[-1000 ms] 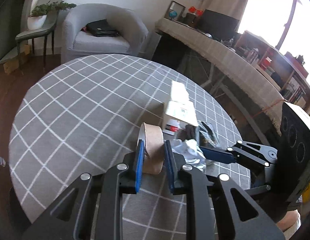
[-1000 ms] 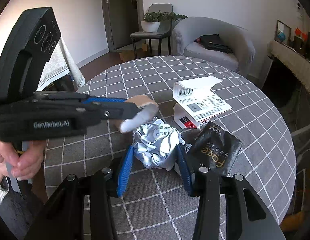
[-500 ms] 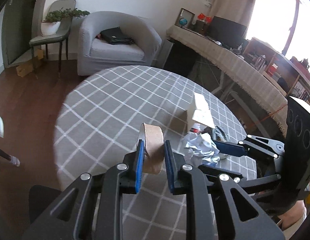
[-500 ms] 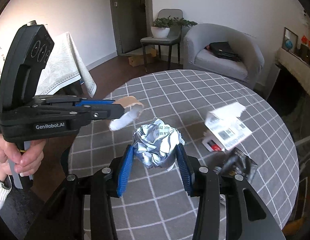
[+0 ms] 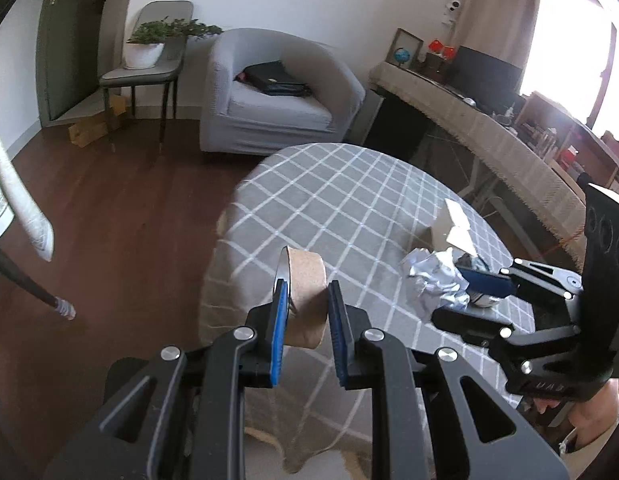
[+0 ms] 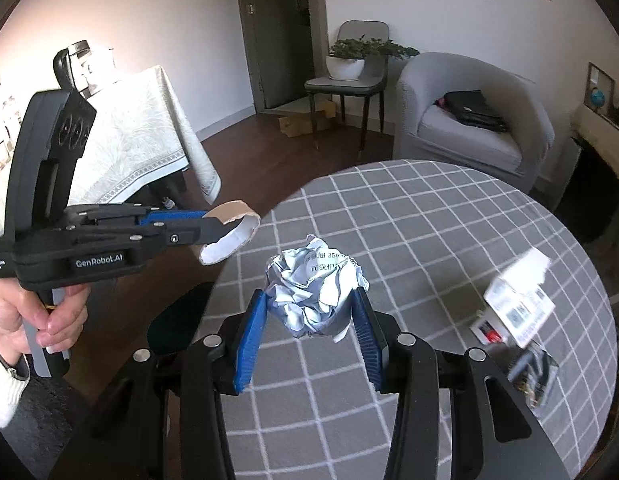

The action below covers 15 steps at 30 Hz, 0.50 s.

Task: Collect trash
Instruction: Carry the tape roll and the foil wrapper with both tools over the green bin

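Note:
My left gripper is shut on a brown cardboard tape core and holds it in the air over the left edge of the round table; the gripper and core also show in the right wrist view. My right gripper is shut on a crumpled ball of white printed paper, held above the grey checked tablecloth. In the left wrist view the paper ball and right gripper sit to my right.
On the table lie a torn white carton and a black foil wrapper. A grey armchair, a chair with a plant, a white-clothed table and wooden floor surround it.
Both grippers have lifted and pulled back to the left with their loads. The carton and black wrapper stay behind on the table, farther to the right now.

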{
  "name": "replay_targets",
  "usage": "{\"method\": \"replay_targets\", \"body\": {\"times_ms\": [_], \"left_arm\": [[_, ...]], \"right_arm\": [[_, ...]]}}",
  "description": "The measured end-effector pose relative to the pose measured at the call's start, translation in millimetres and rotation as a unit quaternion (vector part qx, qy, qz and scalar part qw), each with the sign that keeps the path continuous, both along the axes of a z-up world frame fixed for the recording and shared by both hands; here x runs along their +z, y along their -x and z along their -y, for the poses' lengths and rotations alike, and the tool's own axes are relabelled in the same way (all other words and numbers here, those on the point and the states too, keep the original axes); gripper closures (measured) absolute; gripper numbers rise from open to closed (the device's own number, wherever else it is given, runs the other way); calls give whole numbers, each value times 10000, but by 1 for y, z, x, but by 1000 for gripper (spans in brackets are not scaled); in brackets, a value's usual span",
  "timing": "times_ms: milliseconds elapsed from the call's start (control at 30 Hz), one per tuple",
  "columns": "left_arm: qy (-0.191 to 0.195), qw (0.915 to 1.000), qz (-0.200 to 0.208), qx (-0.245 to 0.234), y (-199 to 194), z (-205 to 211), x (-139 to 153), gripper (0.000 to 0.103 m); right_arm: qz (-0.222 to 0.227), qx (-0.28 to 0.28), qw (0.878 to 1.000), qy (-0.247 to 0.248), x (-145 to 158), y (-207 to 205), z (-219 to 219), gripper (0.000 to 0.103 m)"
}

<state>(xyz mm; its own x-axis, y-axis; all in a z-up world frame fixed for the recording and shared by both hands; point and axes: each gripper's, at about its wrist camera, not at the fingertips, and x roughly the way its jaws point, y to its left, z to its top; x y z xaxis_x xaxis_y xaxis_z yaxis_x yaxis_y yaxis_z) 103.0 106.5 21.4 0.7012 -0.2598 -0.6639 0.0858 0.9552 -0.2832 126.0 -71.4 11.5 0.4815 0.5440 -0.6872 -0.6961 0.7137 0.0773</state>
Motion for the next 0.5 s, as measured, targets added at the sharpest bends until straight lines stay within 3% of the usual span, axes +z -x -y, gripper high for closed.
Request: {"method": "replay_targets", "body": {"times_ms": [233,500], "left_arm": [[-130,9997,-141,171,17,-32,-12,81],[-285,9975,-535,367,30,-71,-45,81]], "right_arm": [[-57,97,9999,-117,7,2,-26,59],[-169,333,9991,-213,10,6,-69,59]]}}
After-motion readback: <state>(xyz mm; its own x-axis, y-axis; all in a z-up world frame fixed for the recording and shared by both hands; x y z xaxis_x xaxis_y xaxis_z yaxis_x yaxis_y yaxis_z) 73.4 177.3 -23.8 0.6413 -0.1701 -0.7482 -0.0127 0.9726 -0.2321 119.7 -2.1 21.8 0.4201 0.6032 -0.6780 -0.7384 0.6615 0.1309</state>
